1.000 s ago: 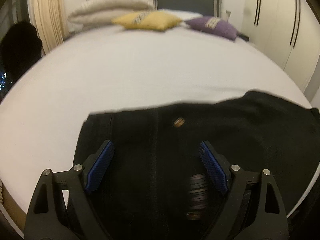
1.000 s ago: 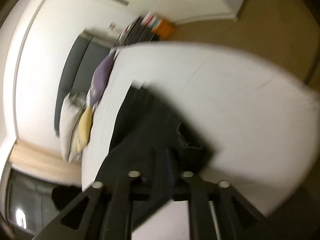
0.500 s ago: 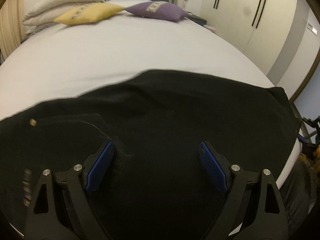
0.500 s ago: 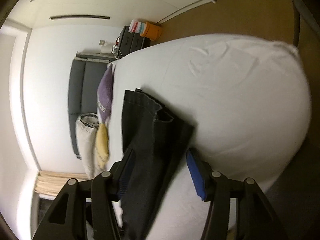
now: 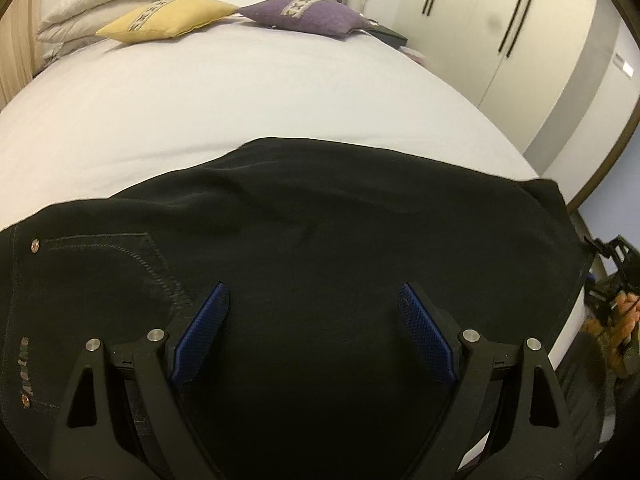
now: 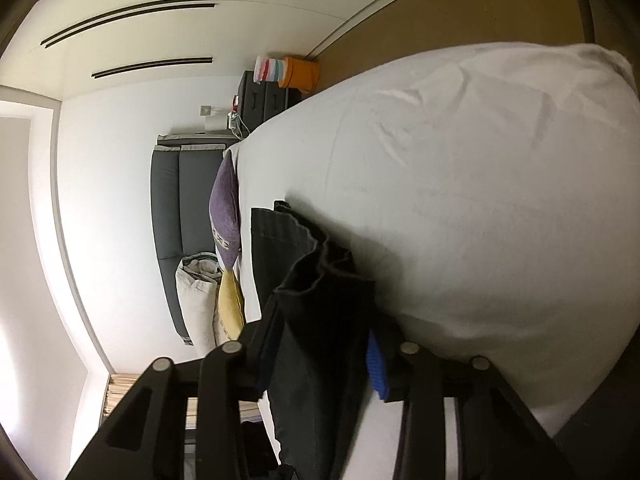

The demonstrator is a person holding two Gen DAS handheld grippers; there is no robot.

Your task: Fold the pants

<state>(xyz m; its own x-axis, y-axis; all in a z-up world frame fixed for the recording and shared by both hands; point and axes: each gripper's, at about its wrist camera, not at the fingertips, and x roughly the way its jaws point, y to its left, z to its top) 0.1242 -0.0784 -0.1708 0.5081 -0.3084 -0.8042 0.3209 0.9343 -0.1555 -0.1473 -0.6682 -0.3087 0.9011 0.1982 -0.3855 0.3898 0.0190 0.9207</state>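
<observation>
White bed (image 5: 280,112) holds black pants (image 5: 320,232) under left tongs (image 5: 314,308).

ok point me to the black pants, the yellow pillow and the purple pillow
black pants (image 5: 320,240), left wrist view, middle of the spread fabric
yellow pillow (image 5: 168,20), left wrist view, centre of its top face
purple pillow (image 5: 308,14), left wrist view, centre of its top face
</observation>
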